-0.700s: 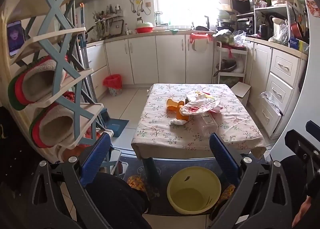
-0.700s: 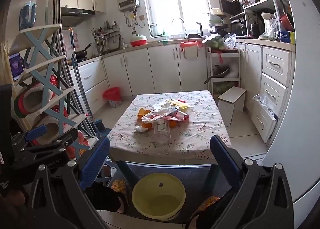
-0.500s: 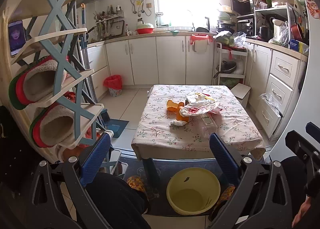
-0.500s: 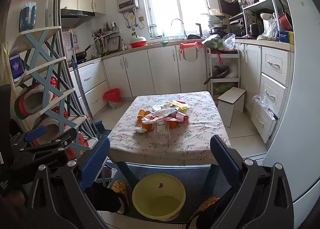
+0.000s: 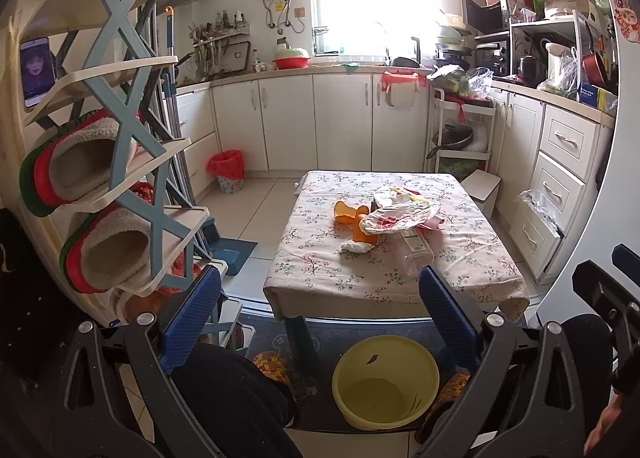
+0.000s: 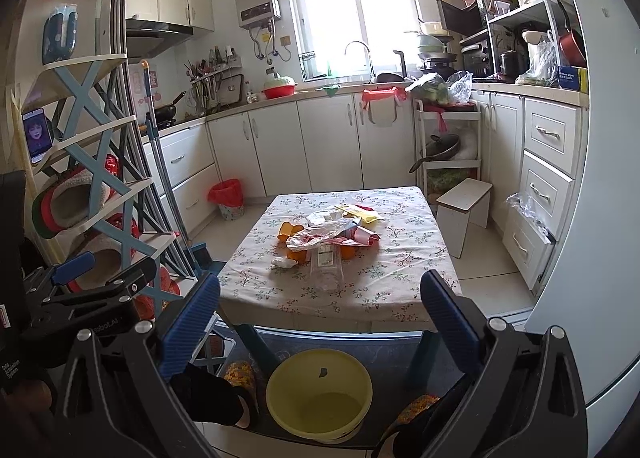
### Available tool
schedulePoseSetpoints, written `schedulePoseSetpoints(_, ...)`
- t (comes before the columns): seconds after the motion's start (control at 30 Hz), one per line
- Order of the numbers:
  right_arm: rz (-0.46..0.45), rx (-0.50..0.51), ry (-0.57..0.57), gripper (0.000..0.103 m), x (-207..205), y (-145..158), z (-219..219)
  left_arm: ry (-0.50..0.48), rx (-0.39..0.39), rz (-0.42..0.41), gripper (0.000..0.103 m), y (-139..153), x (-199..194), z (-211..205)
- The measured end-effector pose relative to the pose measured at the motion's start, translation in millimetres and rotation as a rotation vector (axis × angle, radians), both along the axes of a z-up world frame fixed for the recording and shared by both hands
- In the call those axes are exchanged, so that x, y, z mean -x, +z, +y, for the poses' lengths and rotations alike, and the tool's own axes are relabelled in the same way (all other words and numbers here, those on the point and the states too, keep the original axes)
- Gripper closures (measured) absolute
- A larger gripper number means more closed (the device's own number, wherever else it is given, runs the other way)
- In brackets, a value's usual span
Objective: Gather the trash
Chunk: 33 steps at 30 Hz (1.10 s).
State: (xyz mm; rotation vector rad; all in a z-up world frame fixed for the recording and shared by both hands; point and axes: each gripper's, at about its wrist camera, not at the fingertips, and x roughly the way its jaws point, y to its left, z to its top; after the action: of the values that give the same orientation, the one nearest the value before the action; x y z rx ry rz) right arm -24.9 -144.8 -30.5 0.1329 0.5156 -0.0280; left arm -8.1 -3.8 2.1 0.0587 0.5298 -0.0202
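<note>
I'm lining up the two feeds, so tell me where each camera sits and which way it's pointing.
Left wrist: on the left gripper, facing the floral table and far window; own open blue fingers, dark-clothed legs and slippers show, right gripper at the right edge.
Right wrist: on the right gripper, same heading, slightly further right; open fingers, the left gripper at left.
Shared: trash pile, clear bottle, yellow bucket.

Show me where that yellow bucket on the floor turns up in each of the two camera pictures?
Left wrist view: the yellow bucket sits bottom centre-right, below the table's near edge.
Right wrist view: the yellow bucket sits bottom centre, between the blue fingers.
Shared landmark: the floral-cloth table just above it.
</note>
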Motion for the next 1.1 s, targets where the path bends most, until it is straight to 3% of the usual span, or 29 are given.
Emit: schedulePoseSetpoints(1.1, -0.015, -0.001, 0.013, 0.007, 2.5, 1.1, 2.4, -0.027, -0.008, -0.022, 0.008, 1.2, -0.2, 6.9)
